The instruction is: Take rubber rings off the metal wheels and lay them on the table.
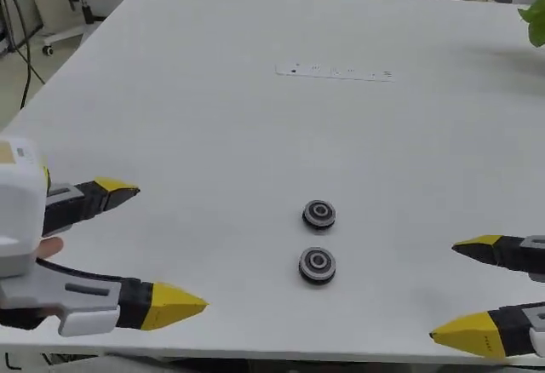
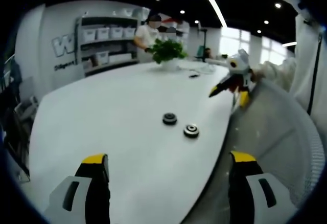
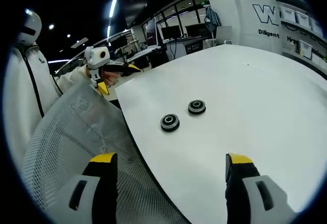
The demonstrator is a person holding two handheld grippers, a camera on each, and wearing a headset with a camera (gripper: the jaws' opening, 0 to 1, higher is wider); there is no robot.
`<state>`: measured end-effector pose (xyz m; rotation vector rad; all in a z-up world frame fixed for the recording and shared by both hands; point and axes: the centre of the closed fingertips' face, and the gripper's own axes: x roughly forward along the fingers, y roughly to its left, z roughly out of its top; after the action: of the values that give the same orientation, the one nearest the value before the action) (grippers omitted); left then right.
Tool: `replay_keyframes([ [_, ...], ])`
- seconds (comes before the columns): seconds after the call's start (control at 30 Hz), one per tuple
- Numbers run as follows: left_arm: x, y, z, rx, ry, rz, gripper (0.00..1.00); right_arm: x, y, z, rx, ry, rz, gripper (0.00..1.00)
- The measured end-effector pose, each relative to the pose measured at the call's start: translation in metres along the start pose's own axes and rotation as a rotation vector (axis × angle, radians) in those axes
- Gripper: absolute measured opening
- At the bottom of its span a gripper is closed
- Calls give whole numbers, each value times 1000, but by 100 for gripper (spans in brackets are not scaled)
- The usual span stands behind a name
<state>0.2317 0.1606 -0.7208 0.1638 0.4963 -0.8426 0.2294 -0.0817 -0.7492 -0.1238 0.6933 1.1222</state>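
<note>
Wheels, two, lying flat on a white table close to its front edge, well apart from both tongs. Far wheel just behind near wheel, a narrow gap between them. Dark rubber ring seated around each metal hub.

Left tongs at lower left of the head view, over the table's front edge, yellow-tipped jaws spread wide, nothing between them. Right tongs at lower right, likewise released and empty, tips pointing inward toward the wheels.

Left gripper view: own jaws wide apart at the bottom, both wheels ahead between them near the table edge, right tongs beyond at the table's rim.

Right gripper view: own jaws equally spread, the wheels side by side ahead, left tongs further back past the table corner, a mesh chair back below it.

Also on the table: a thin white strip far behind the wheels, and a green plant at the far end.
</note>
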Motion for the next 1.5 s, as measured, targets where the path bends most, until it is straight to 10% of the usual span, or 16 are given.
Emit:
replay_keyframes([
  [0.77, 24, -24, 30, 76, 6, -126, 95, 5, 3, 24, -55, -54, 75, 79],
  [1.5, 45, -37, 130, 281, -110, -187, 91, 5, 26, 120, -306, -112, 107, 78],
])
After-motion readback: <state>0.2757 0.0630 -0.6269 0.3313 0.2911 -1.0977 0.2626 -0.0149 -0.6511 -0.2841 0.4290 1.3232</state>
